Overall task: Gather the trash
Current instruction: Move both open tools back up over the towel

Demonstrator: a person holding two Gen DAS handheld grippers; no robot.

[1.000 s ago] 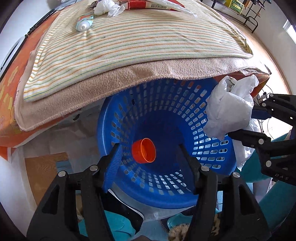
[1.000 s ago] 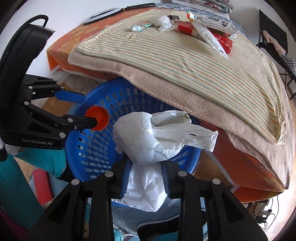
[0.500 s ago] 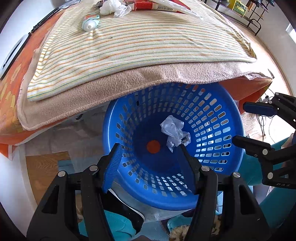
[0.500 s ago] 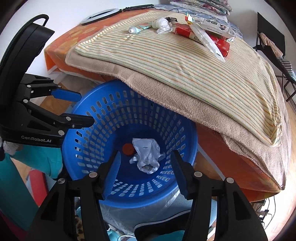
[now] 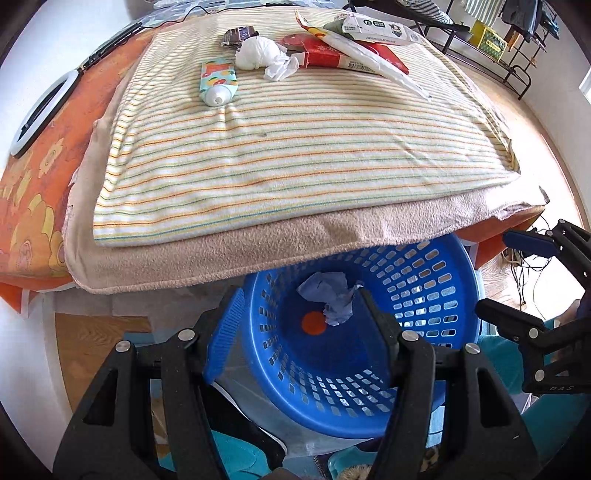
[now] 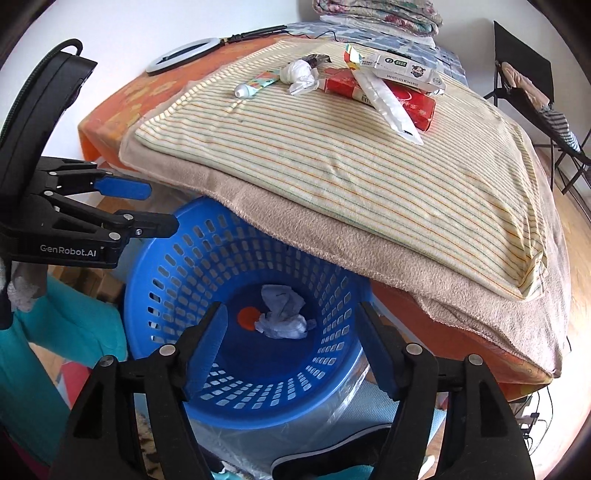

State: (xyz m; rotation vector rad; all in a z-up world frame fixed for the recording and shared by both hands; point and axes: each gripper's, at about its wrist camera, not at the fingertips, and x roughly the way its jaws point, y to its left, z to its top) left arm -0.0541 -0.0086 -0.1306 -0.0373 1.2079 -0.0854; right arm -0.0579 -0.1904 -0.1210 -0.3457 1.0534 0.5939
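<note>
A blue slotted basket (image 5: 436,280) (image 6: 177,273) stands on the floor under the bed's edge. In it lie a crumpled white plastic bag (image 5: 332,299) (image 6: 282,314) and an orange cup (image 5: 313,322) (image 6: 246,318). My left gripper (image 5: 299,321) is open and empty above the basket. My right gripper (image 6: 291,339) is open and empty above it too. On the striped towel (image 5: 295,147) (image 6: 351,158) lie a tube (image 5: 218,83) (image 6: 255,84), a white tissue wad (image 5: 264,55) (image 6: 300,74), a red box (image 5: 332,57) (image 6: 399,98), a long white wrapper (image 5: 373,62) (image 6: 388,105) and a wipes pack (image 5: 380,27) (image 6: 406,70).
The bed has an orange sheet (image 5: 29,177) and a beige blanket (image 6: 406,266) overhanging the basket. A ring light (image 6: 181,55) lies at the bed's far corner. A black chair (image 6: 528,85) stands at the right. Cables (image 5: 524,266) lie on the wooden floor.
Both grippers let go: the bag and the orange cup dropped into the basket. Both grippers have since risen and pulled back, showing more of the bed top.
</note>
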